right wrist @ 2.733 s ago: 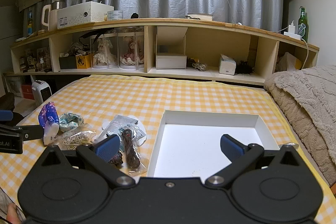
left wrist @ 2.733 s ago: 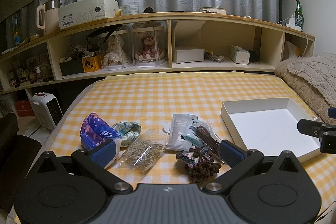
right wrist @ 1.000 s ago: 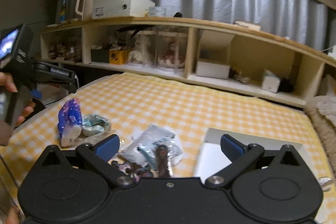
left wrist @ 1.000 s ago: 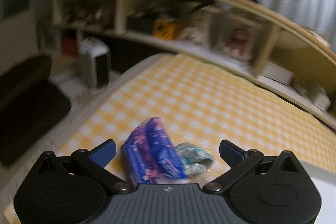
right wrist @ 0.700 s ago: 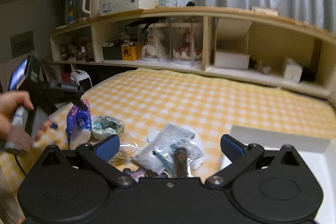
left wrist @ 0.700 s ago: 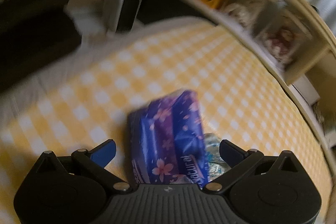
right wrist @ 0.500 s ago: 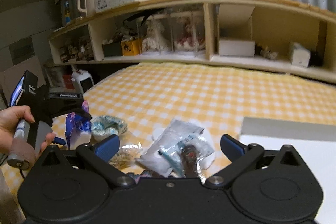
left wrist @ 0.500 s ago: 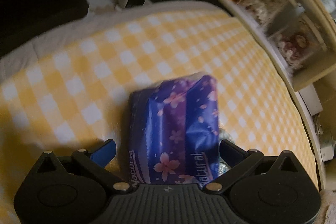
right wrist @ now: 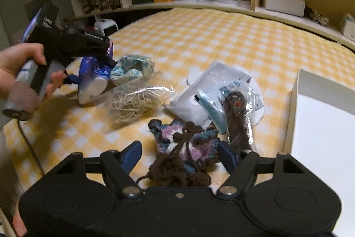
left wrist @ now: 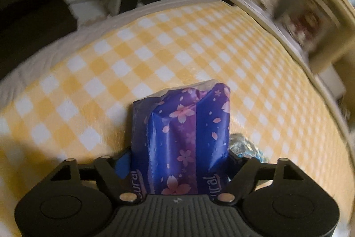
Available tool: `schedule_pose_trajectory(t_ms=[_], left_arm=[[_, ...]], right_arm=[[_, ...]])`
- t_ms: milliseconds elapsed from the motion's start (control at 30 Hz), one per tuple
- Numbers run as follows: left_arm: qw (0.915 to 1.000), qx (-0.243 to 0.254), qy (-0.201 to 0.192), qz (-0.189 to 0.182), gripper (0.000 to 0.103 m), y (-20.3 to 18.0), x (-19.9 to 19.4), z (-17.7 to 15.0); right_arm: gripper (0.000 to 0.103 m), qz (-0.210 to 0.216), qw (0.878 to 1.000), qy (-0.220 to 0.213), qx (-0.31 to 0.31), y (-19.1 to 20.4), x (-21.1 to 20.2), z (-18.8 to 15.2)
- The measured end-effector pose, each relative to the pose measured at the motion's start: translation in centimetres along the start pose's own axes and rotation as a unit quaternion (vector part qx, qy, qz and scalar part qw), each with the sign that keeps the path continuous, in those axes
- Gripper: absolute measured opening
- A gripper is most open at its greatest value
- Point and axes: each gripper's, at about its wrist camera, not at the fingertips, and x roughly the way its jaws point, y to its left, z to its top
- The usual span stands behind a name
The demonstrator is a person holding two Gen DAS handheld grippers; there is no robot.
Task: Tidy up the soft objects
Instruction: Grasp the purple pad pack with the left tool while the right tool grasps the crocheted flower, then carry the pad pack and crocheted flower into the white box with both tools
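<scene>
Squeezing a purple flowered tissue pack [left wrist: 179, 139] between its fingers, the left gripper [left wrist: 178, 161] holds it at the near-left corner of the yellow checked bed [right wrist: 233, 43]. The right gripper [right wrist: 179, 156], fingers spread, straddles a crocheted bundle [right wrist: 182, 148] beside the white tray [right wrist: 321, 126].

Checked bed [right wrist: 221, 41] — packets [right wrist: 213, 90], crochet piece [right wrist: 184, 143], white tray [right wrist: 321, 126].

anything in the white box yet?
No. In the right wrist view the visible part of the white box is bare; the crocheted piece lies on the bedspread.
</scene>
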Motion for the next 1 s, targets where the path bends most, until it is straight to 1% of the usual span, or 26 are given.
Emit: schedule_pose_trajectory(t_ms=[67,133,200,300,400,467,600,700,800,1000], left_arm=[[0.9996,0.029,0.001,0.005,0.074,-0.4,-0.2,-0.1],[0.9985,0.053,0.004,0.009,0.071,-0.7,-0.4,-0.1],[0.9969,0.077,0.007,0.013,0.069,-0.9,-0.9,-0.4],[0.9921,0.123,0.003,0.025,0.068,-1.4,-1.6,-0.8],[0.9839,0.175,-0.004,0.037,0.068,-2.0,-2.5,-1.7],[0.9793,0.198,-0.006,0.040,0.068,-2.3,-3.1,-2.4],[0.9790,0.200,-0.001,0.036,0.068,-2.3,-4.4,-3.4],[0.9791,0.201,-0.005,0.028,0.068,-2.5,-5.7,-4.2],[0.9776,0.209,-0.016,0.021,0.068,-2.9,-7.0,-5.0],[0.9729,0.227,-0.042,0.009,0.068,-3.9,-9.2,-5.9]], right_arm=[[0.069,0.006,1.000,0.009,0.011,-0.2,0.8,-0.1],[0.060,0.011,1.000,0.017,0.020,-0.4,1.4,-0.3],[0.054,0.009,0.999,0.028,0.024,-0.6,2.1,-0.4],[0.052,0.012,0.999,0.031,0.037,-0.9,2.6,-0.7],[0.048,0.017,0.998,0.035,0.044,-1.2,2.4,-0.9],[0.046,0.021,0.998,0.037,0.048,-1.2,2.2,-1.0],[0.039,0.033,0.997,0.040,0.050,-1.1,1.5,-1.1],[0.038,0.048,0.997,0.039,0.044,-0.5,0.8,-1.2],[0.038,0.044,0.998,0.024,0.041,-0.2,0.0,-1.0],[0.038,0.037,0.997,-0.013,0.062,-1.0,-2.3,-0.3]])
